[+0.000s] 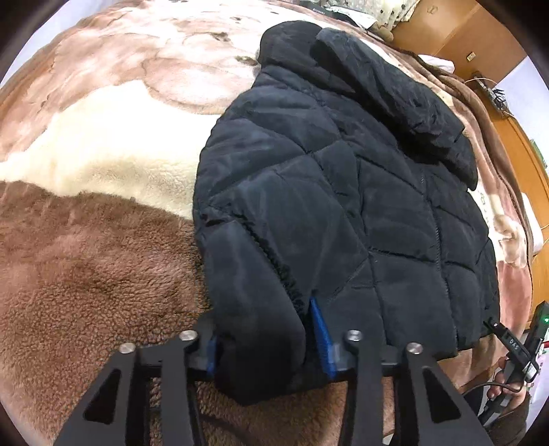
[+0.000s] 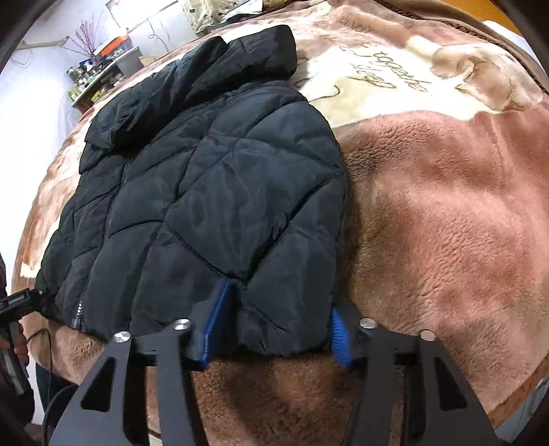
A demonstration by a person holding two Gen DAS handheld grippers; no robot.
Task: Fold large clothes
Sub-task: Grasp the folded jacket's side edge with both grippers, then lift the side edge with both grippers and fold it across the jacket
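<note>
A black quilted puffer jacket [image 1: 343, 192] lies front-up on a plush blanket, hood at the far end, sleeves folded in. My left gripper [image 1: 267, 346] stands wide at the near left hem corner, with the thick padded fabric between its blue pads [image 1: 320, 336]. My right gripper [image 2: 274, 332] stands wide at the near right hem corner of the jacket [image 2: 206, 192], with the bulky fabric between its blue pads [image 2: 216, 322]. Whether either grip is tight cannot be told. The right gripper's body shows at the left wrist view's right edge [image 1: 514, 346].
The brown, pink and cream plush blanket [image 1: 89, 260] covers the bed on all sides [image 2: 446, 240]. A wooden headboard or cabinet [image 1: 456, 31] stands at the far right. A cluttered shelf [image 2: 99, 72] stands beyond the bed's far left.
</note>
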